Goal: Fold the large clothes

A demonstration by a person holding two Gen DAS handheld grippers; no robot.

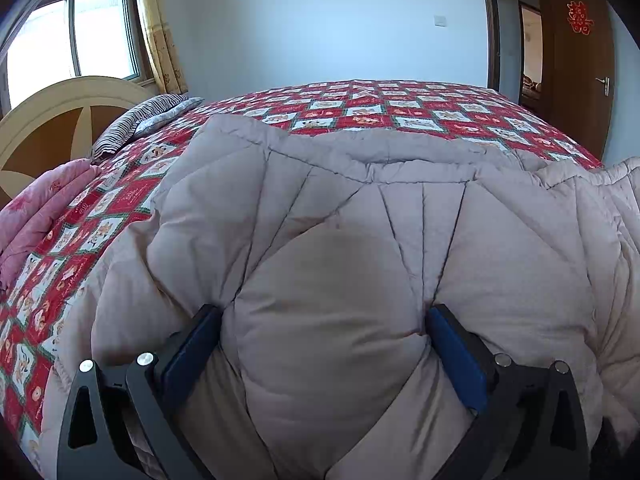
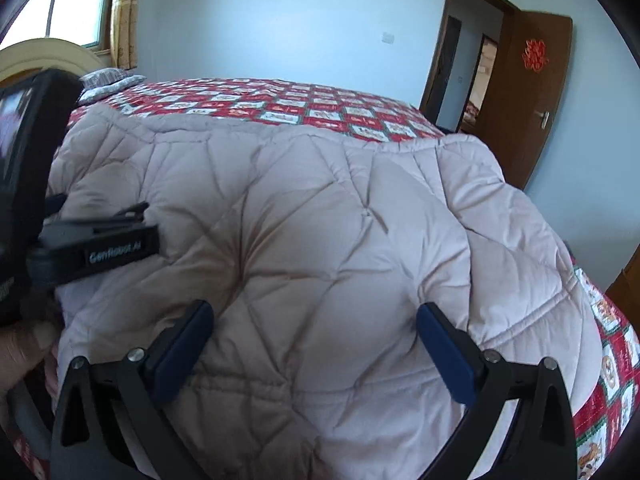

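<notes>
At the far left of the left wrist view a pink blanket [image 1: 36, 216] lay bunched on the bed [image 1: 400, 110], with a striped pillow [image 1: 140, 120] behind it near the headboard [image 1: 52, 120]. The quilt [image 1: 360, 220], a puffy beige one, was spread over the near part of the red patterned bed cover and took up most of both views. The left gripper [image 1: 324, 320] stood spread wide, a bulge of quilt swelling up between its blue pads [image 1: 192, 352], which pressed into the fabric on either side. In the right wrist view that same gripper showed at the left edge, resting on the quilt, with a hand [image 2: 20, 356] below it. Further right, the right gripper [image 2: 316, 316] was also spread wide, its pads [image 2: 444, 356] sunk against the quilt, whether pinching any of it I cannot tell. Beyond the bed's right corner a brown door [image 2: 528, 92] stood open.
</notes>
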